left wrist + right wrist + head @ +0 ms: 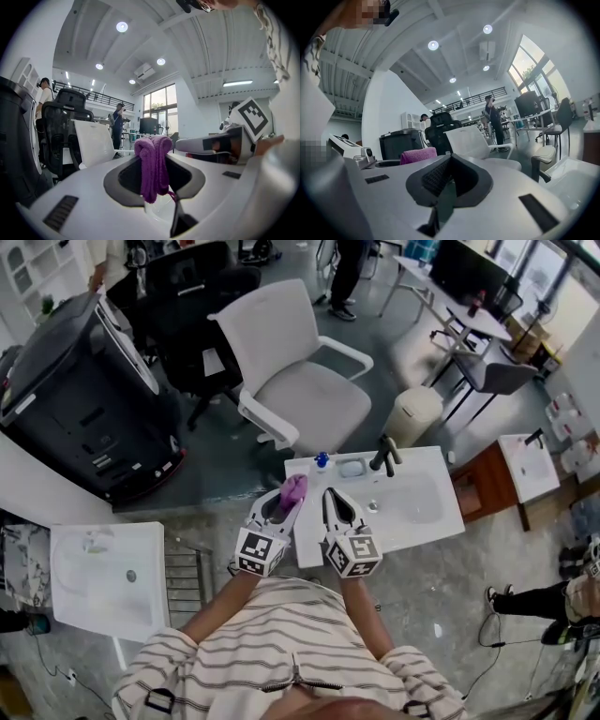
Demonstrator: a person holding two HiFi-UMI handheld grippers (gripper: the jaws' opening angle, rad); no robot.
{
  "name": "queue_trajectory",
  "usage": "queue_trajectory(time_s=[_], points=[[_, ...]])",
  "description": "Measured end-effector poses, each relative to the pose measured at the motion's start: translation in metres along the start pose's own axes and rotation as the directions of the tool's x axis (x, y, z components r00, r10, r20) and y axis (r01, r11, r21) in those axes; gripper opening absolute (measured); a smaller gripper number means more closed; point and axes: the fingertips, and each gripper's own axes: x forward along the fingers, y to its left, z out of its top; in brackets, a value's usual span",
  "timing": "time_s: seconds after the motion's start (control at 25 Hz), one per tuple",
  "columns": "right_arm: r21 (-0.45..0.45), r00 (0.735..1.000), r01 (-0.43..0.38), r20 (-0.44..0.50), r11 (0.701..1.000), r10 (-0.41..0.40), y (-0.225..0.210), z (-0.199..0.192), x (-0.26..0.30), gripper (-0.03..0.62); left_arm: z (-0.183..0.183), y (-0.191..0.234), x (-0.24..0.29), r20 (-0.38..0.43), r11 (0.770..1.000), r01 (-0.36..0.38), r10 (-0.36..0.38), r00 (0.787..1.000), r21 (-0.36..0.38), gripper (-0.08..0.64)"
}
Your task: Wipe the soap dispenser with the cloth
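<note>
Currently, left tool (pixel 289 495) grasping bunched purple knitted cloth (pixel 152 164), right tool (pixel 330 495) clenched empty beside it, blue-topped soap dispenser (pixel 322 460) just ahead.

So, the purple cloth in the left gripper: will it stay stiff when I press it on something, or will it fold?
Probably floppy: the purple cloth hangs in soft folds from the left gripper. It looks like a thick knit, so it is likely light and not slippery. A loose thread dangles below it and might snag.
</note>
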Motion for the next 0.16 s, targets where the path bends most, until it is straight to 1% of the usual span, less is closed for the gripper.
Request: queue_trajectory(time_s=[0.16], points=[[-0.003,1.0,0.012,0.018,1.0,-0.012,-0.0028,0.0023,-0.0025,0.002,-0.0015,-0.0012,0.0007,0.0,1.0,0.002,-0.002,1.0,-0.007,0.118]])
